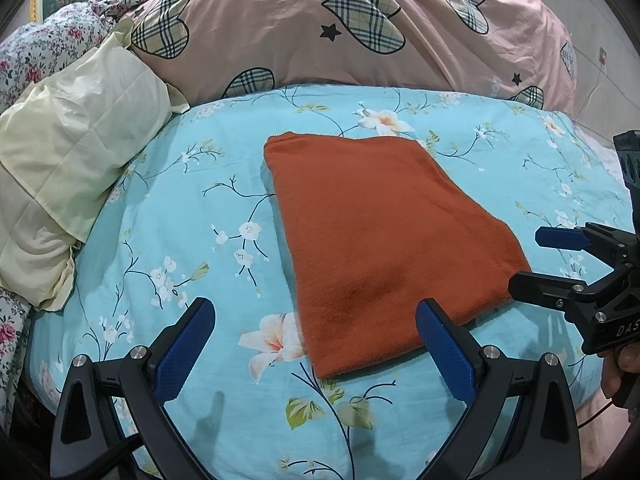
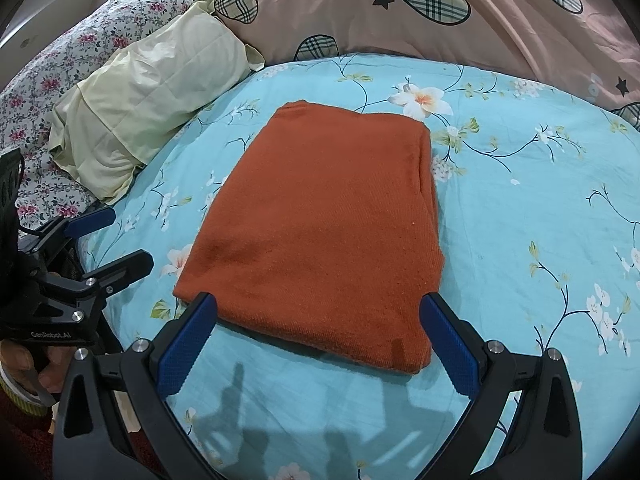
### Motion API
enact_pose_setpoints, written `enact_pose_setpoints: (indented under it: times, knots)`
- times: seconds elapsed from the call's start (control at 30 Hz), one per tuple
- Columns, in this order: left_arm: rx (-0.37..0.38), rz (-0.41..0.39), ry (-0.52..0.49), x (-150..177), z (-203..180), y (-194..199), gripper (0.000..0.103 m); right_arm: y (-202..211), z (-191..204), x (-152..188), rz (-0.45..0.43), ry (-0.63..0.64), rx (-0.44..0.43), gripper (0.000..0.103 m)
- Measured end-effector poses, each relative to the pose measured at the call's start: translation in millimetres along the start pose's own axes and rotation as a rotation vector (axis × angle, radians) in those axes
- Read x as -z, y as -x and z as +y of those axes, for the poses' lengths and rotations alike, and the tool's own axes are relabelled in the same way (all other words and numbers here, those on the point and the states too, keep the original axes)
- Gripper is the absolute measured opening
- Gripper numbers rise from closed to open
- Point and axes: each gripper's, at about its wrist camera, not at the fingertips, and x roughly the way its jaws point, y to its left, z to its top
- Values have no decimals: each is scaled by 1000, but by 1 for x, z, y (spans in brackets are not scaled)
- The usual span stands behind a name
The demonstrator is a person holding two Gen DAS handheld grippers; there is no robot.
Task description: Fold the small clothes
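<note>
Folded orange cloth [image 2: 320, 220] lies flat on a floral bed [image 2: 520, 208]; left tongs [image 1: 316, 328] and right tongs [image 2: 320, 324], both spread apart, apparently hover nearby.

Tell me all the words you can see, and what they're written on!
"GenRobot.AI": on the black body of the left gripper, seen from the right wrist camera.
"DAS": on the black body of the right gripper, cut off at the picture's edge, so the rest can't be read.
No words on the orange cloth or the bedding.
</note>
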Motion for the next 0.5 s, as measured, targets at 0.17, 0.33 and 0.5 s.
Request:
enact_pose_setpoints:
  times: [0.17, 0.33, 0.5]
  knots:
    - [1, -1, -1, -1, 0, 0, 101, 0, 0, 0, -1, 0, 1, 101]
    - [-1, -2, -1, -1, -1, 1, 101, 0, 0, 0, -1, 1, 0, 101]
    - [-2, -2, 1, -2, -1, 2, 101, 0, 0, -1, -1, 1, 0, 101]
